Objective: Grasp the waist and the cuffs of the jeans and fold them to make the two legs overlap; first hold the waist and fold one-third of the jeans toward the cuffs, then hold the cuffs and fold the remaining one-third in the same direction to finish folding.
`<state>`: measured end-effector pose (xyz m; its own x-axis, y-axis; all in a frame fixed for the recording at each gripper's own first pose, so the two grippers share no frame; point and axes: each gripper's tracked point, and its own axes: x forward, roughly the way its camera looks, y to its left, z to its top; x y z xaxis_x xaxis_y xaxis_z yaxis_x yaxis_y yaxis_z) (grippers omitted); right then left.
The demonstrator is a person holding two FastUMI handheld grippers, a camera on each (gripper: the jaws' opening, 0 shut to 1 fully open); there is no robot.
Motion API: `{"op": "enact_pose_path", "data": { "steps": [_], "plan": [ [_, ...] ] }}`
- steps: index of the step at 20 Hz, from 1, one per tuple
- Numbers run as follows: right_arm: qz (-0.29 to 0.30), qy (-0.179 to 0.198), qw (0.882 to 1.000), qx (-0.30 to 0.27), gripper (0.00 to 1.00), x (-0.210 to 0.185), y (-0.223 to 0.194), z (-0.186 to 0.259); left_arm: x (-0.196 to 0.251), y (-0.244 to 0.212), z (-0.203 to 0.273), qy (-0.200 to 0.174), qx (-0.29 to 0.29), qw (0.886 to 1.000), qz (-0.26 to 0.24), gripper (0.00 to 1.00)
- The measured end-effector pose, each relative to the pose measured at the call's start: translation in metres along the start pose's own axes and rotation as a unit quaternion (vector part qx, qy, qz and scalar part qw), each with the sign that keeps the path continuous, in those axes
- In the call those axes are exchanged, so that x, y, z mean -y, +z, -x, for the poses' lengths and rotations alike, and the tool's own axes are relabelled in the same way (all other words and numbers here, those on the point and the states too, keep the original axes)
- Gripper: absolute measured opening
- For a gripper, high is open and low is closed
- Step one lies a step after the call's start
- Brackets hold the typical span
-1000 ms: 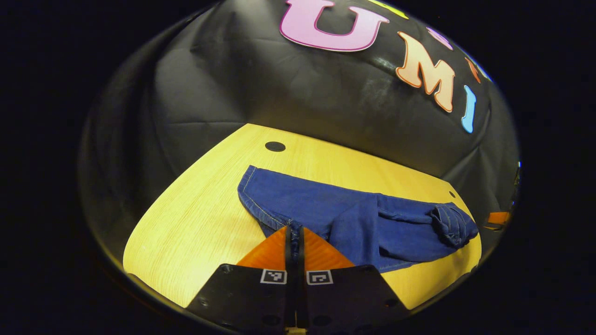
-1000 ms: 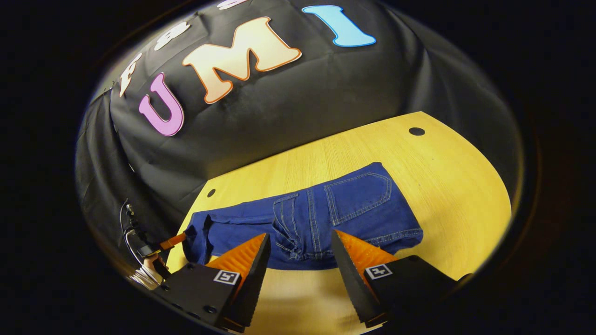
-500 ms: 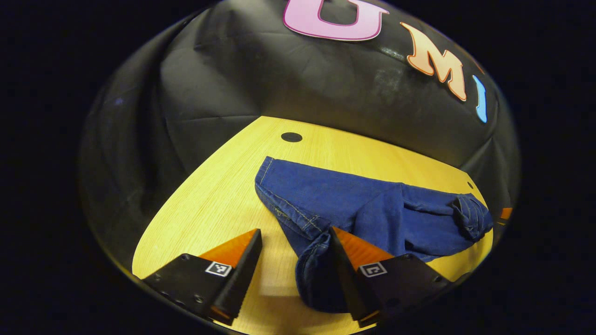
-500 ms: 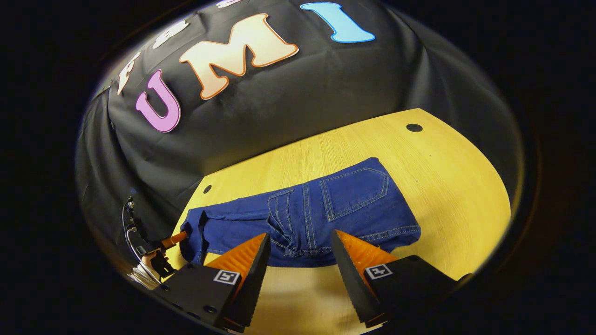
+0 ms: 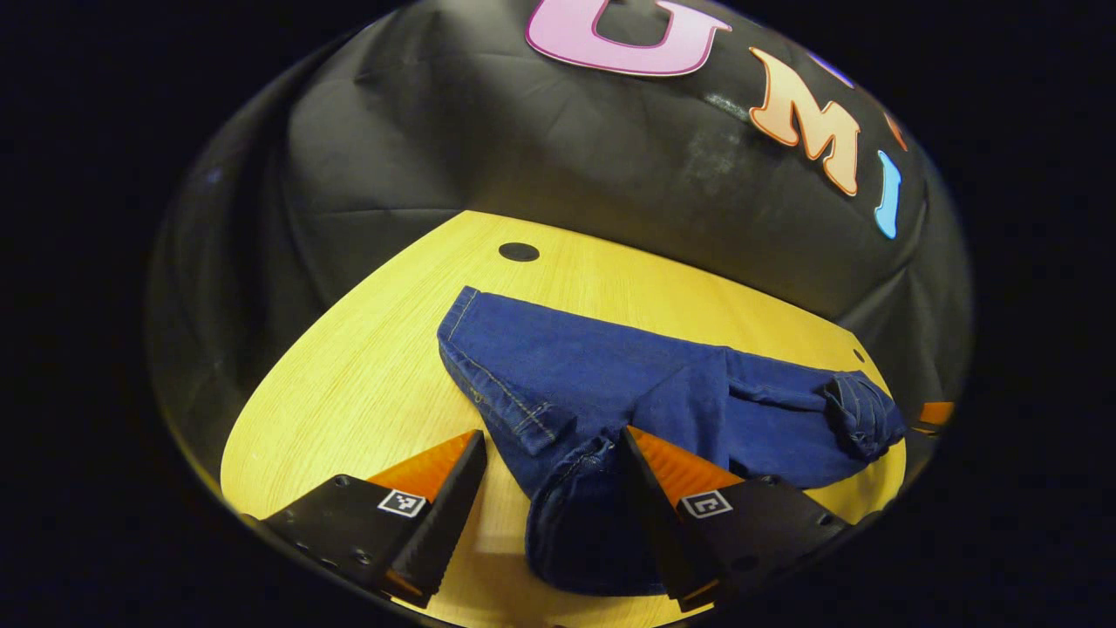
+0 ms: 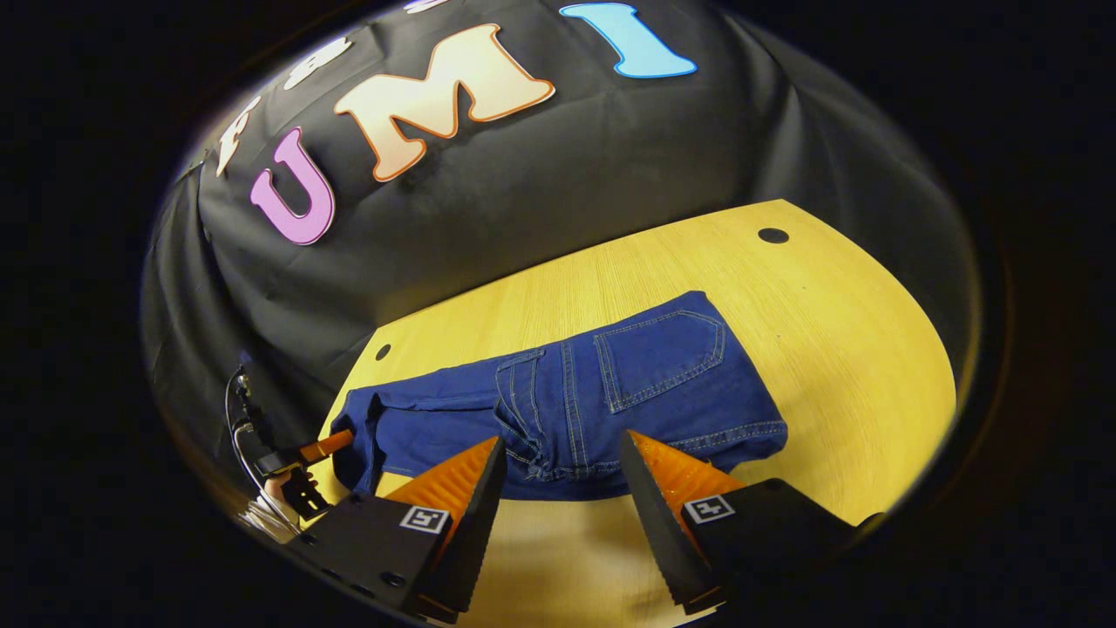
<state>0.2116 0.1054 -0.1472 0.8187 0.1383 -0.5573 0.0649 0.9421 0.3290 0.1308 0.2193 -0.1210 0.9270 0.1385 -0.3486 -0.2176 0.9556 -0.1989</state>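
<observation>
Blue jeans lie lengthwise on the yellow wooden table, the legs one over the other. Their cuff end is nearest in the left gripper view, and a loose fold of it rests between my fingers. My left gripper is open over that fold. In the right gripper view the waist end with a back pocket faces my right gripper, which is open just short of the denim's near edge. The left gripper shows small at the jeans' far end.
Black cable holes sit in the tabletop. Bare wood lies beyond the waist end. The black cloth wall closes the table's far side. A hand with cables shows behind the left gripper.
My left gripper, shut on the cuff a second ago, has opened and let the cuff drop onto the table. The right gripper stays open and has barely shifted.
</observation>
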Motion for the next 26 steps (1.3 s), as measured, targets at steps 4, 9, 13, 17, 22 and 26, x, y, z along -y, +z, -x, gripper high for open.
{"op": "enact_pose_path", "data": {
  "steps": [4, 9, 13, 17, 22, 26],
  "plan": [
    [0.001, 0.0, 1.0, -0.006, 0.75, 0.0, -0.002, -0.002, -0.001, 0.003, -0.001, 0.005, 0.005, 1.0, -0.003, 0.89],
    [-0.001, 0.003, 1.0, -0.009, 0.82, -0.001, -0.003, -0.005, -0.02, 0.003, -0.009, 0.043, 0.0, 0.999, -0.002, 0.36],
    [0.0, -0.001, 1.0, -0.003, 0.82, 0.002, 0.0, -0.002, -0.012, 0.01, -0.003, 0.025, 0.02, 0.999, 0.02, 0.0],
    [0.001, -0.005, 1.0, 0.005, 0.82, 0.005, 0.002, 0.005, 0.033, 0.049, 0.019, -0.029, 0.062, 0.997, 0.023, 0.0],
    [-0.007, 0.003, 1.0, 0.015, 0.82, 0.018, 0.006, 0.025, 0.127, 0.086, 0.043, -0.124, 0.086, 0.988, 0.036, 0.0],
    [-0.014, 0.016, 1.0, 0.022, 0.75, 0.045, 0.018, 0.045, 0.22, 0.106, 0.067, -0.184, 0.104, 0.977, 0.033, 0.0]
  ]
}}
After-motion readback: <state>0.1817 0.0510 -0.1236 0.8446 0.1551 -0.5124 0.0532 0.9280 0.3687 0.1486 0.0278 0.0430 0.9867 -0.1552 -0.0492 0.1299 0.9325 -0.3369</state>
